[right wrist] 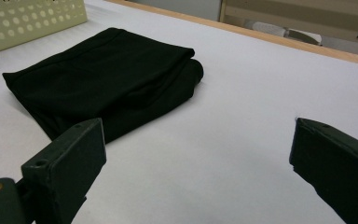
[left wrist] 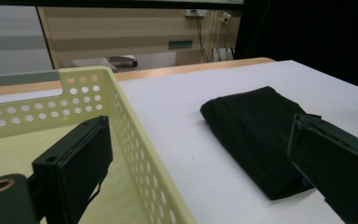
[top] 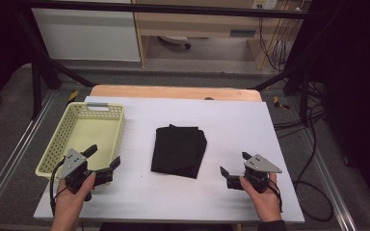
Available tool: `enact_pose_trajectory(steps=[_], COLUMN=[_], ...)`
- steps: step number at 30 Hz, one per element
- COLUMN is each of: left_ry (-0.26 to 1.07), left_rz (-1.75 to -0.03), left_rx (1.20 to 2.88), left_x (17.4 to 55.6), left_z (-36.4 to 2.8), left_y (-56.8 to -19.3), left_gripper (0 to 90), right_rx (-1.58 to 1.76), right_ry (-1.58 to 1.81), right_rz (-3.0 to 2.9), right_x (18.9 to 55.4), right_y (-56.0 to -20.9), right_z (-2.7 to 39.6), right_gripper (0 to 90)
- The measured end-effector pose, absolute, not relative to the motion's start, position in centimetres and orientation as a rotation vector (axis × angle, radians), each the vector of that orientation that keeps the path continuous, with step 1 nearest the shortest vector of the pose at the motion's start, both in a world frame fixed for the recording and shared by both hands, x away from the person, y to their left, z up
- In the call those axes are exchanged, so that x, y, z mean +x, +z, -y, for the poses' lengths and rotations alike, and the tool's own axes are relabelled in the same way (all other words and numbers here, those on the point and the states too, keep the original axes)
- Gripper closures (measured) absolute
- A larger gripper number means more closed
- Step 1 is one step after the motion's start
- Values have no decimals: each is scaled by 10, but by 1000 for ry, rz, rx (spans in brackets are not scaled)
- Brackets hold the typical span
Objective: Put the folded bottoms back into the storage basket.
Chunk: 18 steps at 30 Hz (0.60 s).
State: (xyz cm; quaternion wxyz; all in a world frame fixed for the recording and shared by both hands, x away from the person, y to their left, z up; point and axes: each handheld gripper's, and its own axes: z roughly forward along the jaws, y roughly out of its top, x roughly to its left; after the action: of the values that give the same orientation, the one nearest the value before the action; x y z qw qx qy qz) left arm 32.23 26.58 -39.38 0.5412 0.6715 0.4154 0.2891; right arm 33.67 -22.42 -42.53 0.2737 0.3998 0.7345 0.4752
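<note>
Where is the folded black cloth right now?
In the high view the folded black cloth lies mid-table on the white table, right of the yellow basket, between both open grippers, touching neither.

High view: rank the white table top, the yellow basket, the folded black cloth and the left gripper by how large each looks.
1. White table top, by far the largest.
2. Yellow basket.
3. Folded black cloth, somewhat smaller than the basket.
4. Left gripper, smallest; it sits nearest the camera, so it looks bigger than it is.
</note>
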Motion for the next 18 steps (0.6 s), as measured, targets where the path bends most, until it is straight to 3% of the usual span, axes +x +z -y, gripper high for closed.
enact_pose_trajectory(steps=[11,18], left_ry=[672,593], left_rz=[-968,-903], left_rx=[1646,1687], left_x=[313,311], left_z=[-246,-220], left_y=[-390,-397], left_gripper=[64,51], right_rx=[1081,1073], right_ry=[1276,1290], right_rz=[-1993,-2018], right_x=[336,334], right_y=[-427,-427], right_z=[221,212], right_gripper=[39,39])
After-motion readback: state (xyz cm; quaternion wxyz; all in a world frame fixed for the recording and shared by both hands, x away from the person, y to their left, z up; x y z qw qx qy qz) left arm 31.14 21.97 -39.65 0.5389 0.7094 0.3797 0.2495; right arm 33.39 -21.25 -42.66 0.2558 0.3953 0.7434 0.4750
